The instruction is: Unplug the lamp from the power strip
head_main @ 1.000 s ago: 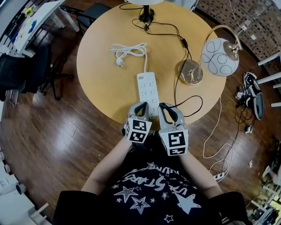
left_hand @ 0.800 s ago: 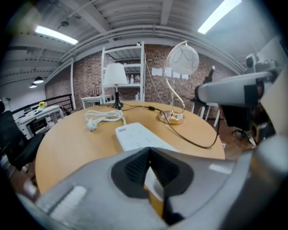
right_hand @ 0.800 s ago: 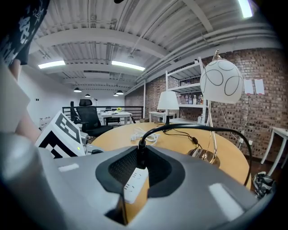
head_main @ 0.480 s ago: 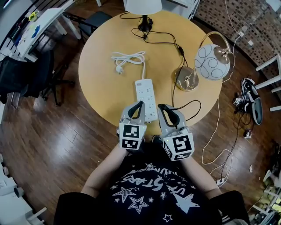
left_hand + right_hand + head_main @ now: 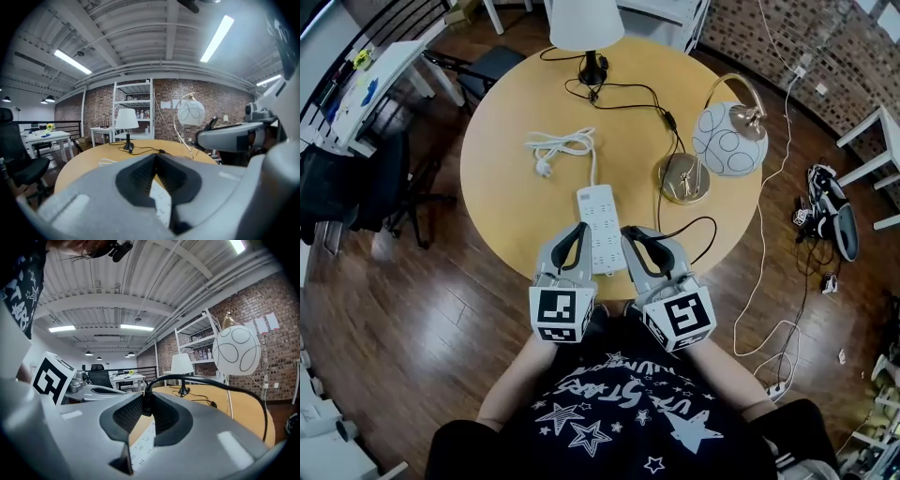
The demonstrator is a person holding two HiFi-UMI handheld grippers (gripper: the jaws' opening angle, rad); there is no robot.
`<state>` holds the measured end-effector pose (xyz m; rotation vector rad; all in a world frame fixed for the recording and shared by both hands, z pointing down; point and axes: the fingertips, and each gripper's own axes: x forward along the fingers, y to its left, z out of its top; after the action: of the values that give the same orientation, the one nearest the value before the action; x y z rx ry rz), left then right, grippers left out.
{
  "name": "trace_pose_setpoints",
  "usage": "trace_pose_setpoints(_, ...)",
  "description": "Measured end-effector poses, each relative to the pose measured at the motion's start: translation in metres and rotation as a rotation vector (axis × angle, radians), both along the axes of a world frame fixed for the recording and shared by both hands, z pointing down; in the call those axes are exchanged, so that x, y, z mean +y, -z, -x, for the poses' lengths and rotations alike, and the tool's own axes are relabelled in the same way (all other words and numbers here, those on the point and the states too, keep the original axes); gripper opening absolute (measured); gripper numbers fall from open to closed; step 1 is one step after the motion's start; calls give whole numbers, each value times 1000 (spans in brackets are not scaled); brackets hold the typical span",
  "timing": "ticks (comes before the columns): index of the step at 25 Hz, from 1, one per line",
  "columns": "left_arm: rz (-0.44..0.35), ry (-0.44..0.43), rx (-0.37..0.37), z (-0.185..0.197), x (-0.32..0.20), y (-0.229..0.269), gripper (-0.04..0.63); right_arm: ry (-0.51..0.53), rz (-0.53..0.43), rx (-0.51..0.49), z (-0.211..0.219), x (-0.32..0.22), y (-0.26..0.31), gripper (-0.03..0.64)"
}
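- One round pale-wood table [image 5: 506, 178] carries everything. The person stands at its near edge, so both tools reach the near end of the strip without stretching.
- Two lamps stand at the far side. The table lamp with a white shade and black base [image 5: 586, 21] sends a thin black cord [image 5: 705, 230] down the table. That cord loops past the brass foot of the white globe lamp with black line markings [image 5: 728, 141] and back toward the near edge. I take the shaded lamp as the one to unplug.
- One long white power strip [image 5: 598, 220] lies flat, lengthwise toward the person, between the two tools. Its own white lead [image 5: 562, 142] is bundled loose beyond it and goes to no socket, so the strip is likely dead.
- Left gripper [image 5: 578, 234]: its own view shows the jaws closed tip to tip on nothing, with the strip visible past them. It sits just beside the strip's left edge, probably to steady the strip against the pull. I cannot confirm it touches.
- Right gripper [image 5: 630, 234]: the jaws are clamped on the black plug [image 5: 146, 404], and the cord arcs away to the right from the tips. Gripping the plug body rather than the cord spares the wire.
- Whether the plug is seated or already clear of the socket, I cannot tell. The jaws hide that joint.
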<state>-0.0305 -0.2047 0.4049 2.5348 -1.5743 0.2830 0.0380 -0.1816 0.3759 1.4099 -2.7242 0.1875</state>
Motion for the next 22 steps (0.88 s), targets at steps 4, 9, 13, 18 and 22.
trace_pose_setpoints(4, -2, -4, 8, -5, -3, 2, 5, 10, -15, 12, 0, -4, 4, 58)
trace_pose_setpoints(9, -14, -4, 22, -8, -3, 3, 4, 19, -12, 21, 1, -7, 2, 58)
trace_pose_setpoints(13, -47, 3, -10, -8, -6, 3, 4, 21, 3, 32, 0, -11, -5, 58)
trace_pose_setpoints(18, -45, 11, -21, -6, -5, -1, 4, 17, 13, 41, -1, -14, -10, 58)
trace_pose_setpoints(22, -41, 16, -19, -5, -6, -2, 3, 20, 15, 46, 0, -15, -11, 58)
